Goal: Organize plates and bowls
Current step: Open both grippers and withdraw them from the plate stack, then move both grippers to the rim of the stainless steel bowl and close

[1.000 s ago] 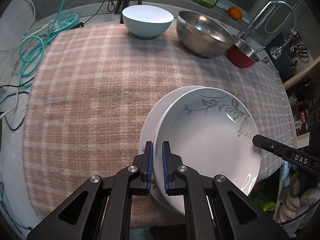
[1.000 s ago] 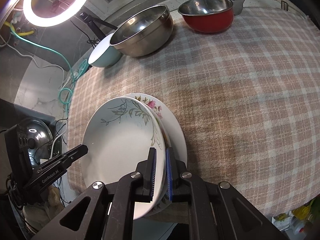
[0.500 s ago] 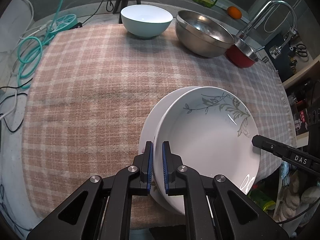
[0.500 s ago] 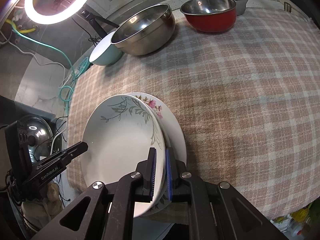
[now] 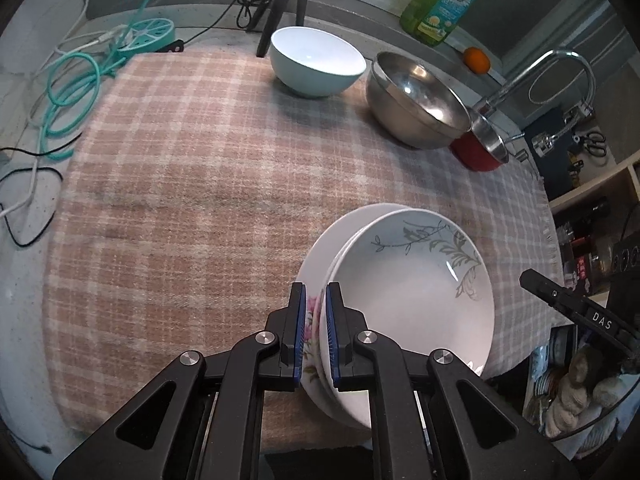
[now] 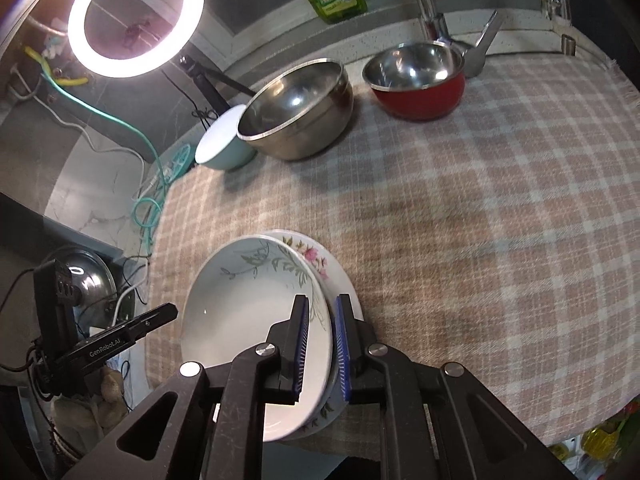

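1. Left claw (image 5: 315, 332) is clenched on the stacked plates' (image 5: 408, 296) rim, lower centre of frame.
2. Right claw (image 6: 320, 344) grasps the opposite rim.
3. Bowls (image 5: 316, 60) stand along the upper edge of the desk (image 5: 200, 184).

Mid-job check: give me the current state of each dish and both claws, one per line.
Leaf-pattern plate: nested on top of the floral plate, rim clamped from both sides.
Floral plate: underneath, at the cloth's near edge.
Left claw: shut on both plates' rims.
Right claw: shut on both plates' rims.
Light blue bowl: upright, empty.
Steel bowl: upright, empty.
Red bowl: upright, empty.
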